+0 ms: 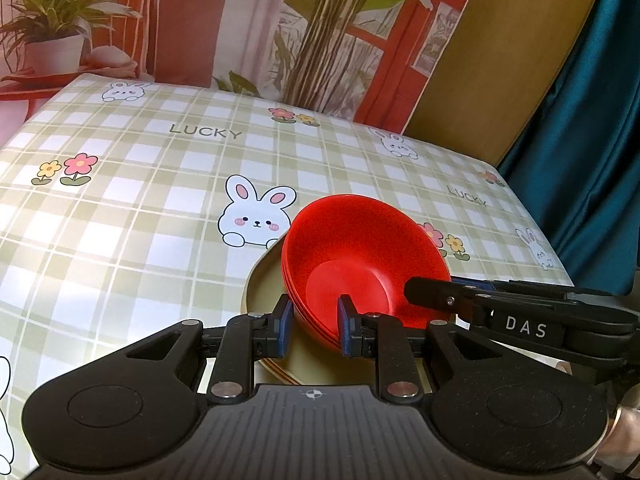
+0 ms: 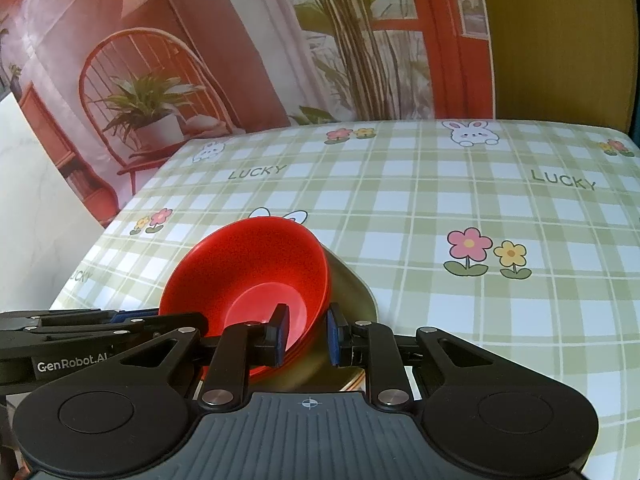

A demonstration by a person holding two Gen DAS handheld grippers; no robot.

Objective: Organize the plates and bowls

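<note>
two grippers, left [image 1: 314,326] and right [image 2: 307,334], each pinch the rim of stacked red bowls [image 1: 360,256] on plates [image 1: 264,280]; judged light, stiff, slippery plastic.

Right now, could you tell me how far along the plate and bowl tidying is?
Looks done: the red bowls are nested into one stack, and the tan plates are piled beneath. In hand: the left gripper and right gripper each straddle the bowl stack's rim from opposite sides; the stack sits tilted on the plates. Left: settling the bowls level or moving them elsewhere on the checked tablecloth.
</note>
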